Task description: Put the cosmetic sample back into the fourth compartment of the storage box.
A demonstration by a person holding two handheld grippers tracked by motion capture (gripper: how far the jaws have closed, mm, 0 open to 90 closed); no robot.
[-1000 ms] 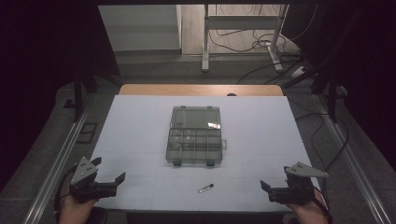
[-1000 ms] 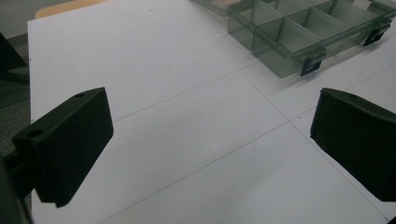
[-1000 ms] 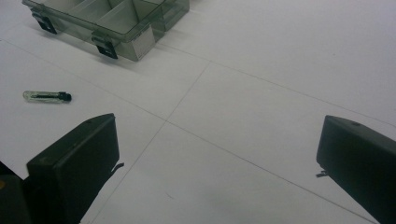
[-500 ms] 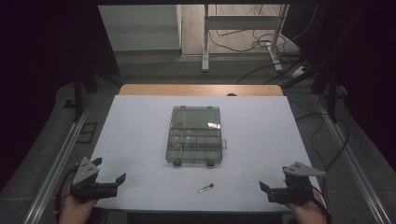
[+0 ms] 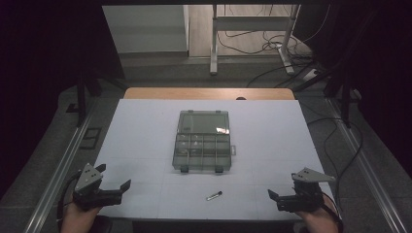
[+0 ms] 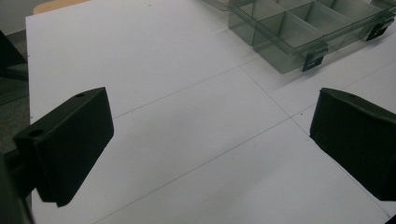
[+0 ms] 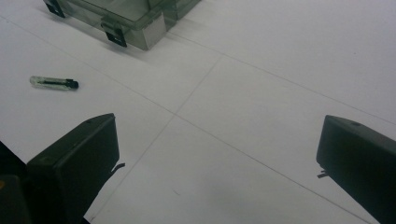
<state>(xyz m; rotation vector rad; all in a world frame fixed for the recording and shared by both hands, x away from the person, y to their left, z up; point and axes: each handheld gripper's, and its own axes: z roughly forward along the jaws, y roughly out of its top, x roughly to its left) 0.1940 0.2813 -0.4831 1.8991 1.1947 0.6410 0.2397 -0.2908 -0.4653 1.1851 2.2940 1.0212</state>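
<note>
Both grippers rest at the near edge of the white tabletop (image 5: 145,126), one at each corner, and both have their jaws wide apart with nothing between them. Left gripper (image 5: 119,187) sits at the near left, right gripper (image 5: 274,196) at the near right. Between them, a little nearer to the right one, lies a small clear vial (image 5: 214,195) with a dark cap (it lies flat on its side). Just beyond the vial, at the middle of the tabletop, stands a transparent compartment box (image 5: 202,141), closed.
</note>
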